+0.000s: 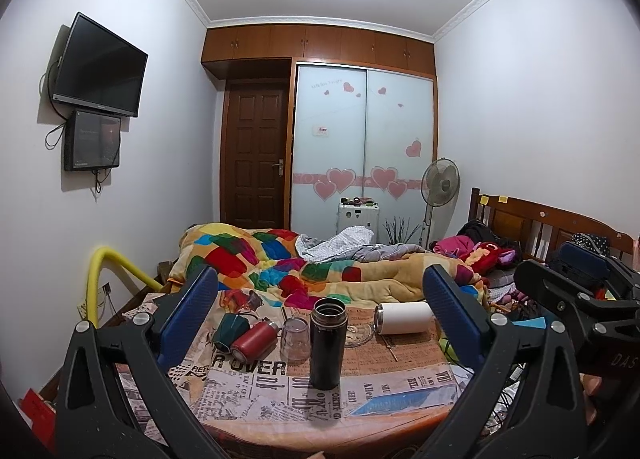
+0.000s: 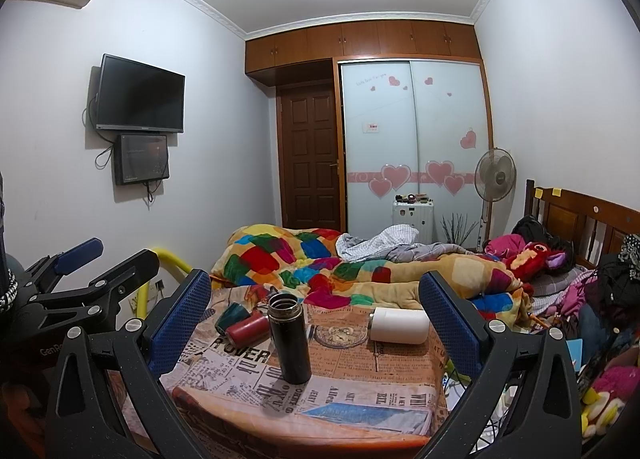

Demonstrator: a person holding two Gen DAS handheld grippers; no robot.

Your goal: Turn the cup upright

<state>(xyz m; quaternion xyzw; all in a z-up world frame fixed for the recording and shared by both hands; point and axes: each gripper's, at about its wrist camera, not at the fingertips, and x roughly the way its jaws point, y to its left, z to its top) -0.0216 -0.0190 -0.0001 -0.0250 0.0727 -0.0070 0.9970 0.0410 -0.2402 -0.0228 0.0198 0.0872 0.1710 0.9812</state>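
Observation:
A black flask stands upright and open-mouthed in the middle of the newspaper-print table; it also shows in the right wrist view. Behind it a clear glass cup stands upside down. A white cup lies on its side at the back right, also in the right wrist view. A red flask and a dark green cup lie on their sides at the left. My left gripper is open and empty, short of the table. My right gripper is open and empty too.
A clear glass dish sits behind the black flask. A bed with a colourful quilt lies beyond the table. Clutter of clothes and toys is at the right. A yellow tube stands at the left.

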